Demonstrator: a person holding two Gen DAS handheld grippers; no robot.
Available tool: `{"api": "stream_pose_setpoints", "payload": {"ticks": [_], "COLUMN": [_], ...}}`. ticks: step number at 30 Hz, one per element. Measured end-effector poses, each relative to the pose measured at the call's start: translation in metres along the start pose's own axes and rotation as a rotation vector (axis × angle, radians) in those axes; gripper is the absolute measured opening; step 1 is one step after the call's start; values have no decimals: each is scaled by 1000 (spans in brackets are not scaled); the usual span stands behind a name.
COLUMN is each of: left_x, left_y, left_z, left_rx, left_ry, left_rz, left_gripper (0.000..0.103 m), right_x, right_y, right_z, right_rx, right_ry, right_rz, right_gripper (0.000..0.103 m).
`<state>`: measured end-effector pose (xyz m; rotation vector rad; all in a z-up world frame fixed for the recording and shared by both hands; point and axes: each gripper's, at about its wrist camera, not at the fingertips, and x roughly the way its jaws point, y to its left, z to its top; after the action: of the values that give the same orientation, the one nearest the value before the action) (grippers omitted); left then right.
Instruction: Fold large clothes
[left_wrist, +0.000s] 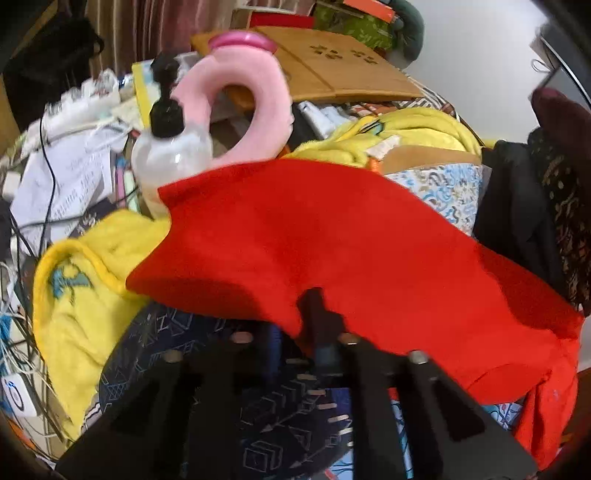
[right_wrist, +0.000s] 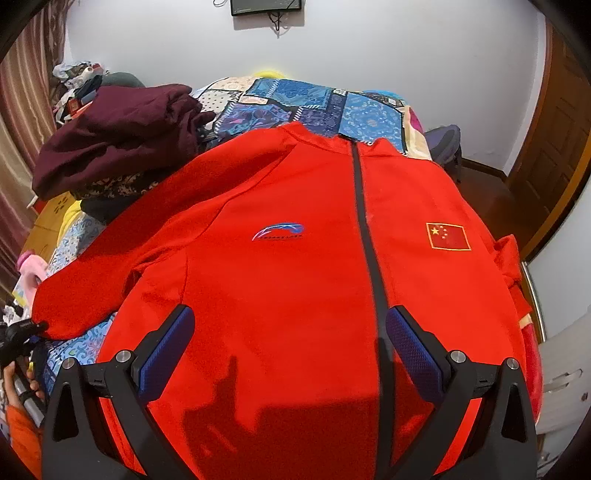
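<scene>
Right wrist view: a red zip-front fleece jacket (right_wrist: 295, 258) with a black zipper lies spread front-up on a bed with a blue patchwork quilt (right_wrist: 332, 107). The right gripper (right_wrist: 290, 343) hovers over the jacket's lower front, its blue-padded fingers (right_wrist: 166, 354) spread wide with nothing between them. Left of the jacket's shoulder sits a crumpled maroon garment (right_wrist: 118, 136). At the jacket's left sleeve end the left gripper (right_wrist: 22, 332) is small and cut off by the frame edge. In the blurred left wrist view, the left gripper (left_wrist: 314, 325) has its fingers pinched shut on the sleeve's red edge (left_wrist: 295, 229); the fingertips are hidden by cloth. Beyond the sleeve stand a clear plastic bottle (left_wrist: 170, 158) and a pink plush ring (left_wrist: 243, 99).
</scene>
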<state>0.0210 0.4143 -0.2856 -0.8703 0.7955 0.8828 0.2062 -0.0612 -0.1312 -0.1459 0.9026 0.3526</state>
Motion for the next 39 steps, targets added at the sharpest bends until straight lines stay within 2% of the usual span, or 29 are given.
{"api": "stream_pose_setpoints", "payload": {"ticks": [3,7,13,20,25,28,35,39], "left_x": [-20,-61,-133,-197,-216,-216,-200,-185], "left_y": [-16,-54,-132,-241,-315,-362,-455,-489], "left_z": [3,14,26,11,-21,-45,-117,-169], "left_rx": [55,151,293,435,567,648,831,967], "left_ry": [-56,-159,-272,-352,-356,-321,-177,-77], "left_rz": [-16,-88,-292,-500,-578,-621,-715,-726], "left_gripper": [3,2,2,2,2,2,2,2], "right_x": [-5,-15,-32,-35,-27,-24,-11,-9], "right_y": [-5,-16,-31,-45,-61,-73,-108,-129], "right_z": [3,12,33,47,45,41,32,26], "right_rx": [3,10,13,-15,8,13,38,71], "right_ry": [-14,-50,-138,-184,-167,-164,-117,-99], "right_rz": [-5,4,23,23,62,53,2,-28], "right_gripper": [103,103,103,103,103,103,103,103]}}
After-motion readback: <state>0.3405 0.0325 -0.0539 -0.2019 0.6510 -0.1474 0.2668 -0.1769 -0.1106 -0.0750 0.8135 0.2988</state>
